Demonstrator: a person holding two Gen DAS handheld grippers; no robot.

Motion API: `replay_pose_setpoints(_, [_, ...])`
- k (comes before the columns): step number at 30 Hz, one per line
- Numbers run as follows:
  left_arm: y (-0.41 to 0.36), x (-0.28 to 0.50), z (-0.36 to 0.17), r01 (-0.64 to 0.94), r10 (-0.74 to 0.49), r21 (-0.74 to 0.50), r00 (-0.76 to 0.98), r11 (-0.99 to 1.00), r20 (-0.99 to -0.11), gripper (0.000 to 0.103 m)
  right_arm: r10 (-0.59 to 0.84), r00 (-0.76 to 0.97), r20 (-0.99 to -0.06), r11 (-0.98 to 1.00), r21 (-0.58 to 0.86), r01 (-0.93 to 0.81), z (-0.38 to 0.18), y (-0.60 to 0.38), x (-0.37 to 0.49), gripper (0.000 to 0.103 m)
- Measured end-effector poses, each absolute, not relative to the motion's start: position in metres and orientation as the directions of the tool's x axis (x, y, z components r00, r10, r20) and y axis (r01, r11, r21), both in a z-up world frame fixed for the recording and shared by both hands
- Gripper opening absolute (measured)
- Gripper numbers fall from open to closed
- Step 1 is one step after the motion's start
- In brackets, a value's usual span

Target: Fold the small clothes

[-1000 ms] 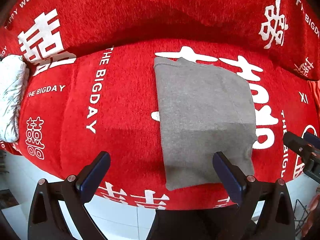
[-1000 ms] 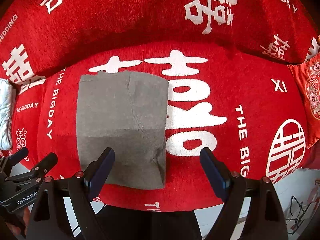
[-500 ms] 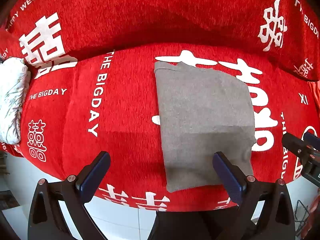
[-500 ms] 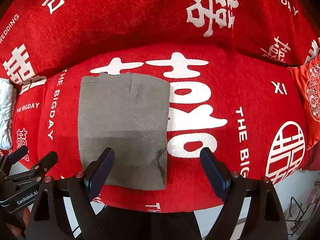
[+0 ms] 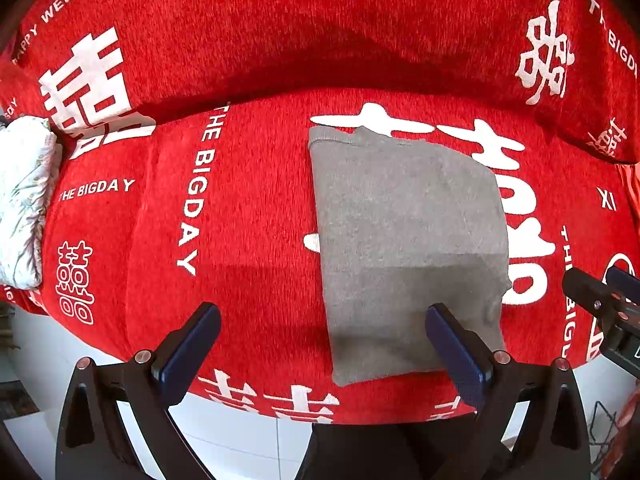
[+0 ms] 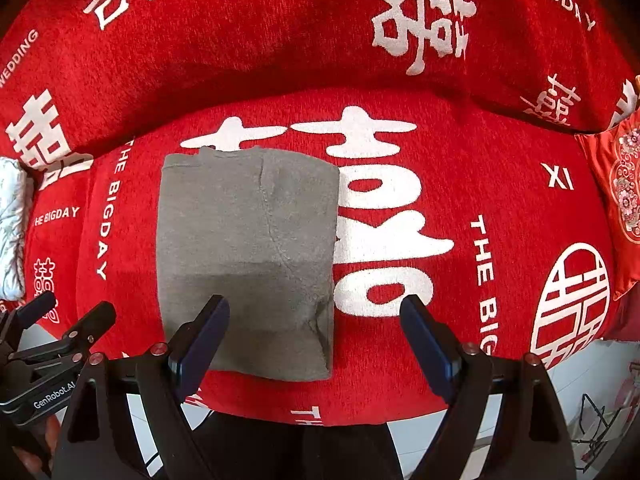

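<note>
A folded garment [image 5: 408,248] lies flat on the seat of a covered sofa [image 5: 248,216], its near edge close to the seat's front edge and its far edge short of the backrest behind it. The left gripper [image 5: 320,344] hangs above the garment's left front part, the right gripper [image 6: 316,336] above its right front corner, neither touching it. A cushion [image 6: 616,208] sits at the sofa's right end, a bundle of cloth [image 5: 24,200] at its left end. Floor [image 5: 240,436] lies before the sofa.

The red cover [image 5: 260,208] reads "THE BIGDAY", "WEDDING", "XI"; the left hand-held gripper [image 6: 48,394] reads "GenRobot.AI"
</note>
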State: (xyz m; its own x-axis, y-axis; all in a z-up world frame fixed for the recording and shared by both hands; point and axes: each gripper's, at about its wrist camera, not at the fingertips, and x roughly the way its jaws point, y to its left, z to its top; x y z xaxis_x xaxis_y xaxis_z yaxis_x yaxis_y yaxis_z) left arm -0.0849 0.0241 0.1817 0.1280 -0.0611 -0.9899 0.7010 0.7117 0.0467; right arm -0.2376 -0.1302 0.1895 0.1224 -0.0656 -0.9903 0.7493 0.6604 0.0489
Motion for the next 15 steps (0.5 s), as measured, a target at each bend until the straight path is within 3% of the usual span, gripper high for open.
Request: replay_pose_setpoints(15, [0.025, -0.084, 0.1842, 0.701, -0.063, 0.047, 0.13, 0.712, -0.99, 0.102, -0.065, 0.122, -0.99, 0.663, 0.048, 0.747, 0.1924, -0.1277, -0.2363, 0.089])
